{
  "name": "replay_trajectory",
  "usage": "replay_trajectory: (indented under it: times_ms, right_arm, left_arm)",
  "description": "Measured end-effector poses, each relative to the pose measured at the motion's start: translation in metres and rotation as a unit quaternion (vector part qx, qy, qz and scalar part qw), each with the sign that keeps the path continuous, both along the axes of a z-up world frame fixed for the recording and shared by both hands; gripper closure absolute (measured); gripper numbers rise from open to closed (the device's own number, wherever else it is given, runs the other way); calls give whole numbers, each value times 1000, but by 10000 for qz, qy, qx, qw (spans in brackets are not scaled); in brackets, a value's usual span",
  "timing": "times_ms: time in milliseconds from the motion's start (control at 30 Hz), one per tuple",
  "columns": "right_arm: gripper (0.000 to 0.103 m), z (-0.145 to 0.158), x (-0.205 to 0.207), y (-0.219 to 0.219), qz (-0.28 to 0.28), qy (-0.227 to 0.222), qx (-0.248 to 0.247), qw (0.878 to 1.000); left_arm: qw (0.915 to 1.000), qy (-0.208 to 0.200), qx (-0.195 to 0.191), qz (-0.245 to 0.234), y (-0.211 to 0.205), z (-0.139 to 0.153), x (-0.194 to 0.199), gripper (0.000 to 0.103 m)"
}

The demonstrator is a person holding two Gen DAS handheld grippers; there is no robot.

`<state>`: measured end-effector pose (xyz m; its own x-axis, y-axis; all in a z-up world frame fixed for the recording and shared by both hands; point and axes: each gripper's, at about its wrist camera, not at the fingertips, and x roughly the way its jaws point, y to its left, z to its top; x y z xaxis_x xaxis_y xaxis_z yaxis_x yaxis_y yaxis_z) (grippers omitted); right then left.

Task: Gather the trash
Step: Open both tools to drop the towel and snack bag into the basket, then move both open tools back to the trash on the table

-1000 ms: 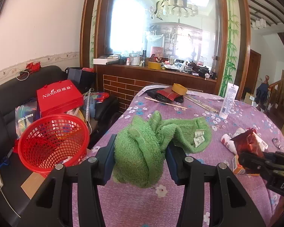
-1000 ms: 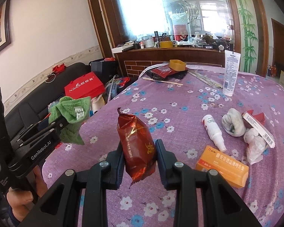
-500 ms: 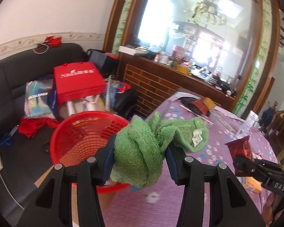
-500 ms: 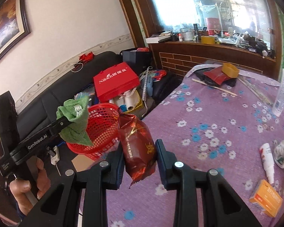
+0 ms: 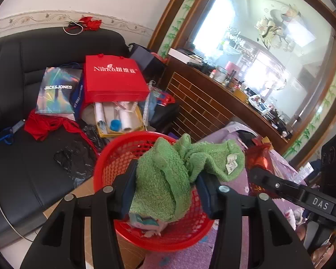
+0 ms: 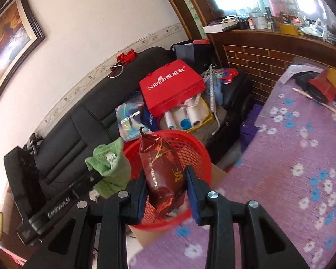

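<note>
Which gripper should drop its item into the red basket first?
Left, probably. The left gripper holds the green terry cloth directly over the round red mesh basket. The right gripper, gripping the dark red foil packet, appears nearer the basket's table-side rim.

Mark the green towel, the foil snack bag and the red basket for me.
green towel [image 5: 161,179], left wrist view, bunched terry between the fingers.
foil snack bag [image 6: 163,174], right wrist view, dark red front panel.
red basket [image 5: 105,157], left wrist view, left rim.

red basket [image 5: 114,157] contents mostly hidden, tablecloth [image 6: 302,179] blurred
</note>
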<state>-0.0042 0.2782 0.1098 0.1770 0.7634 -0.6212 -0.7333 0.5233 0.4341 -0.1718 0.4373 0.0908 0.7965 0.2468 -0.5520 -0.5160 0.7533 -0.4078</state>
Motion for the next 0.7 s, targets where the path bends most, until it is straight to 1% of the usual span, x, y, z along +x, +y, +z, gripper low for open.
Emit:
replay_trajectory:
  times_ms: [33,67,100,233,367,533,700]
  right_arm:
    - [60,-1,3,5,-18,4,2,10000]
    - [45,-3,6,9,-28,35,53,10000]
    - [41,-4,11,10,-61,83,125,9999]
    - [40,0,14,-12,-175,97,294,9994]
    - [40,7,5,-56,-368,-231,193,9989]
    - [40,1,-11,-113,-634,-408,-99,9971]
    - [40,-5,-27,-174,-961,-515,-247,9937]
  left_arm:
    - [10000,-56,7,62,3,1,-1,40]
    - [9999,-107,26,99,4,2,-1,35]
    - [9998,-132,53,111,4,5,-2,33]
    - [9994,-267,87,189,0,11,-9,32]
    - [9992,-352,194,-13,-25,17,-10,32]
    - [9965,-245,393,-695,-84,20,8,31]
    - [9889,0,561,-1373,-151,15,29,31]
